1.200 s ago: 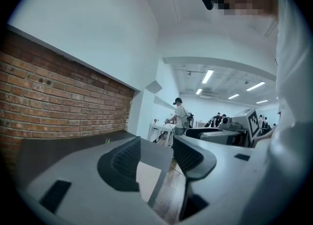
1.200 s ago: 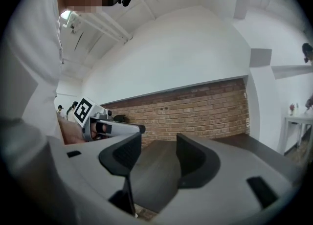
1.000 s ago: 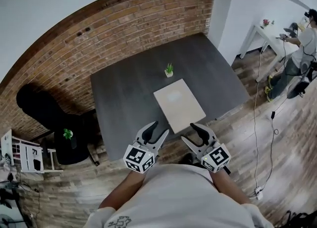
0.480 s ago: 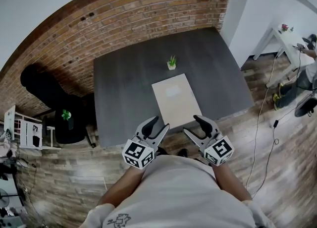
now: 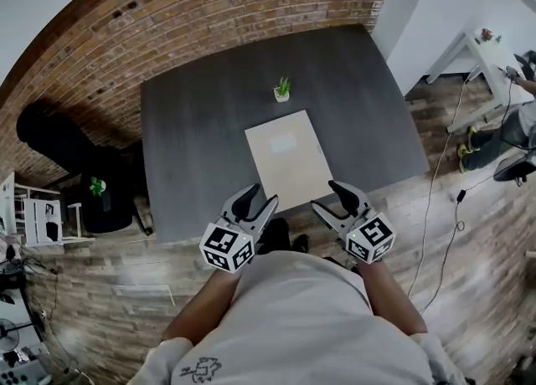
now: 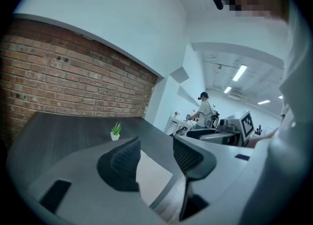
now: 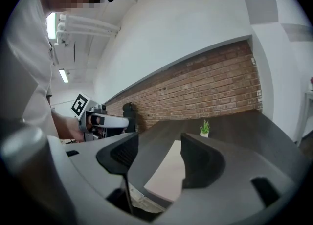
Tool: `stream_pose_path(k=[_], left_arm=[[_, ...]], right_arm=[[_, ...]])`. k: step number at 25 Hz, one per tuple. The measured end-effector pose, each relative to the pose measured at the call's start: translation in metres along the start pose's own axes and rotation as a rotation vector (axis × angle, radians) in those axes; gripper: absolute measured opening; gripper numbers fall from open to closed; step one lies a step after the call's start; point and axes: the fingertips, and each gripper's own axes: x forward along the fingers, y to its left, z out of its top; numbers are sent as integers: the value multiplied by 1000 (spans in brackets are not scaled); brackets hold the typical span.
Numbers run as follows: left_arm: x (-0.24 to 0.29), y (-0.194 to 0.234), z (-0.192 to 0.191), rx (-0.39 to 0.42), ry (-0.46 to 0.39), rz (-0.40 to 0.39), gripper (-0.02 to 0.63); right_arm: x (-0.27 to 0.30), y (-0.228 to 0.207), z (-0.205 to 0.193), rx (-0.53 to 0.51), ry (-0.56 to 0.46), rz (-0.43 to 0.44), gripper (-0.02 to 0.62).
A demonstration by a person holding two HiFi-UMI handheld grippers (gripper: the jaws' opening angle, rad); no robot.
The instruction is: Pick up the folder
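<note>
So far nothing is lifted: the folder (image 5: 288,157) lies flat on the worktop (image 5: 193,141), by its near edge. Left gripper (image 5: 261,197) and right gripper (image 5: 327,195) hover short of it, jaws wide and empty, the right's having just been opening.

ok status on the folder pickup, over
Left gripper open, empty. Right gripper just opened wider, empty. Folder flat on table, untouched. Potted plant sits beyond it.

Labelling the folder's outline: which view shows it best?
The head view: the folder shows whole, from above. Both gripper views catch only a low, foreshortened, partly hidden part of it.
</note>
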Motion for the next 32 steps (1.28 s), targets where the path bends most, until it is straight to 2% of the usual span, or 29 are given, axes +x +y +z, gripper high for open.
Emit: stream_pose_path(k=[7,16,20,30,32], left_arm=[[36,43,-22,-78,71,18,209],[69,96,-70,-170,189,68,212],[75,119,-100,-210,257,115,212],[95,156,-165,-396,400,149,229],[98,159,-177,-422,430,149,253]], right_arm=[[36,-47,-25,32,109,-4,290],[83,-96,-57,67,222,-17,290],[97,-116,-81,116,288,-34,299],[122,-166,-138,195,449,-82,314],[125,-173,-150,213,483,-85,318]])
